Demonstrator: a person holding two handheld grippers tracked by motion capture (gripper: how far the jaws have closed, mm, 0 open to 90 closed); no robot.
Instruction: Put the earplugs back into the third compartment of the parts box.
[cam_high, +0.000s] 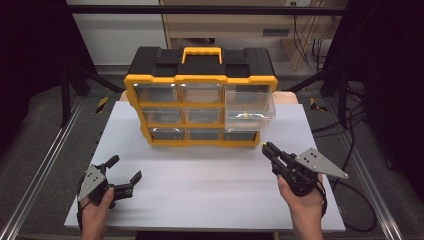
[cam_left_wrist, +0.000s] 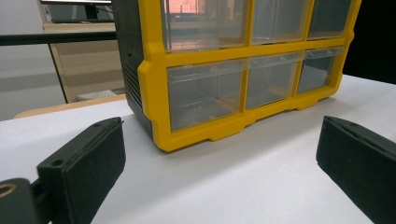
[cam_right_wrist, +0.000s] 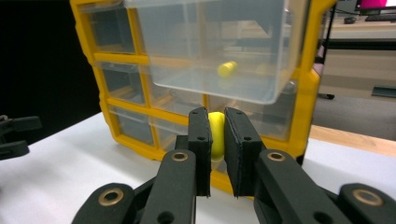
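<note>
A yellow and black drawer organiser (cam_high: 200, 80) stands at the far middle of the white table (cam_high: 200, 175). Its top right clear drawer (cam_high: 249, 105) is pulled out, and a small yellow piece (cam_right_wrist: 227, 69) lies inside it. My right gripper (cam_right_wrist: 217, 123) is shut on another small yellow piece (cam_right_wrist: 216, 135), just in front of the organiser's lower right corner; in the high view this right gripper (cam_high: 265, 146) sits right of centre. My left gripper (cam_high: 126, 169) rests open near the front left, its pads (cam_left_wrist: 84, 163) wide apart with nothing between them.
The organiser's other clear drawers (cam_left_wrist: 205, 95) are closed. Metal rails (cam_high: 45, 165) run along both sides of the table, and cables (cam_high: 350, 130) trail on the floor at the right. A wooden surface (cam_right_wrist: 355, 137) shows behind the table's far edge.
</note>
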